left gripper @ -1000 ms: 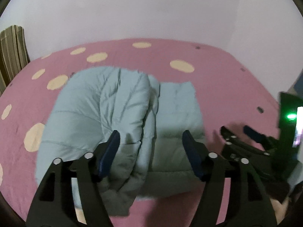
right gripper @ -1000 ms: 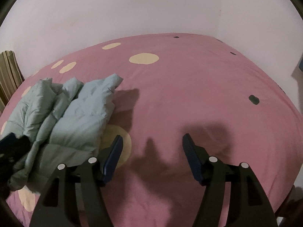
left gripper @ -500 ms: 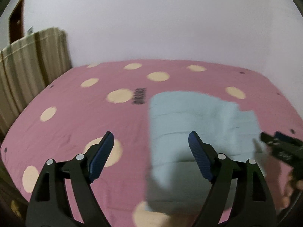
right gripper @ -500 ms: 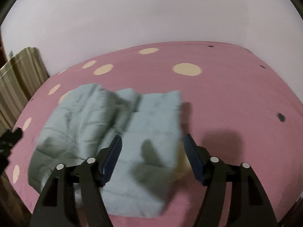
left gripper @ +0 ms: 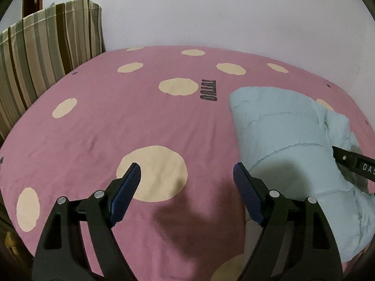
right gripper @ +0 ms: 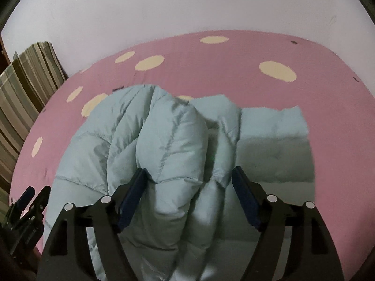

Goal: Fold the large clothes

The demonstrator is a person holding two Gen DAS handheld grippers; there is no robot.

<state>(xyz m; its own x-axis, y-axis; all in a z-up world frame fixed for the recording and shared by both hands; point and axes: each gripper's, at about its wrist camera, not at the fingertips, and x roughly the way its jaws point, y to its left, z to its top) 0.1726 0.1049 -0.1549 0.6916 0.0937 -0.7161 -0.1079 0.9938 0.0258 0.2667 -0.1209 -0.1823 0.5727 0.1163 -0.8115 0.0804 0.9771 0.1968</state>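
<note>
A pale blue puffy jacket (right gripper: 168, 154) lies folded in a bundle on the pink bed. In the left wrist view the jacket (left gripper: 288, 140) lies at the right. My left gripper (left gripper: 186, 185) is open and empty above bare sheet, left of the jacket. My right gripper (right gripper: 188, 187) is open, and a thick fold of the jacket sits between its fingers, which are not closed on it. The right gripper's finger tip (left gripper: 351, 161) shows over the jacket at the right edge of the left view. The left gripper (right gripper: 30, 201) shows at the lower left of the right view.
The bed has a pink sheet with cream dots (left gripper: 152, 171) and the dark lettering (left gripper: 208, 90). A striped cloth-covered piece (left gripper: 39, 46) stands at the bed's left side. White walls (right gripper: 164, 7) close off the far side.
My left gripper swung left, off the jacket and over bare sheet. My right gripper swung left from bare sheet onto the jacket, and a fold now sits between its fingers.
</note>
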